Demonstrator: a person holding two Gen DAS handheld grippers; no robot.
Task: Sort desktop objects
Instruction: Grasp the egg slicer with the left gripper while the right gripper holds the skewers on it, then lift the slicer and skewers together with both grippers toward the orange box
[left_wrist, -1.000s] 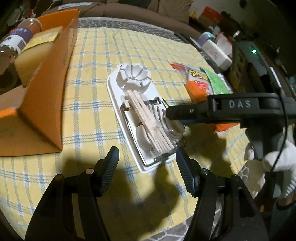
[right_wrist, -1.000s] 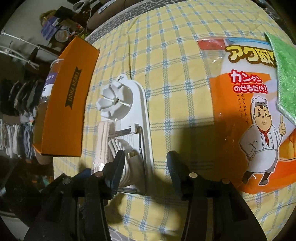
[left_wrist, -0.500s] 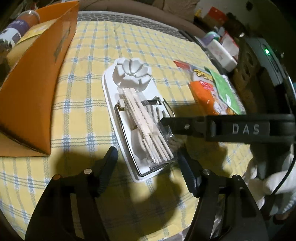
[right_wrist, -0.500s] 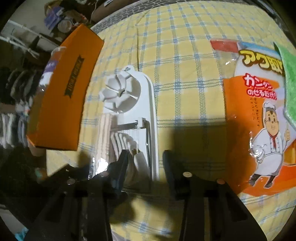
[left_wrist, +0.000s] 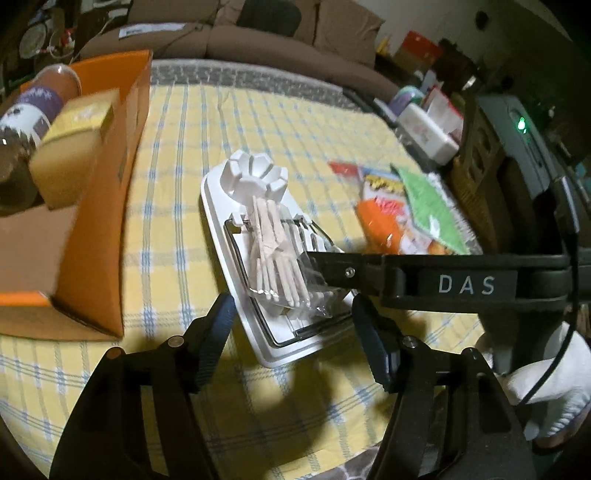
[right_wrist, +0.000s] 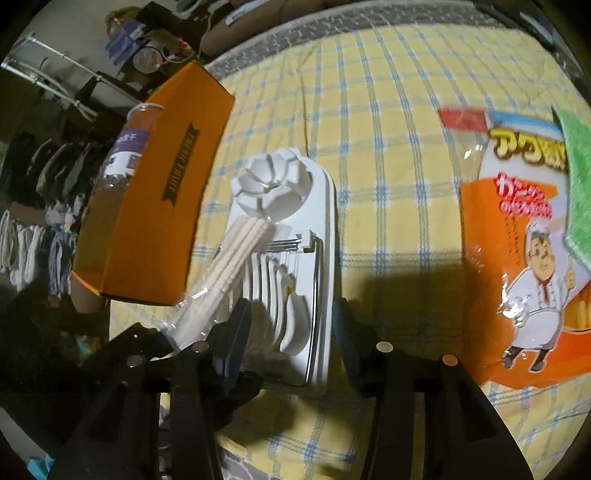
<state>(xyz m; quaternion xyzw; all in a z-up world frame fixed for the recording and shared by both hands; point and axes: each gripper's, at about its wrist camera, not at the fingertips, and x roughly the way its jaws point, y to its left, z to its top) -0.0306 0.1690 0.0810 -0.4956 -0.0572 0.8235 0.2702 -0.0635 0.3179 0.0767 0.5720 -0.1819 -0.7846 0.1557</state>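
Observation:
A white egg slicer lies on the yellow checked tablecloth. A clear packet of wooden picks rests across it. My left gripper is open just in front of the slicer's near end. My right gripper is open and straddles the slicer's near end; its left finger touches the packet. In the left wrist view its finger reaches in from the right to the packet.
An orange cardboard box holding a bottle and a yellow block stands at the left. An orange snack bag and a green cloth lie at the right. Clutter sits beyond the table.
Both grippers have moved closer to the slicer. The right gripper's finger has slid further in against the packet of picks, and the packet has shifted and tilted.

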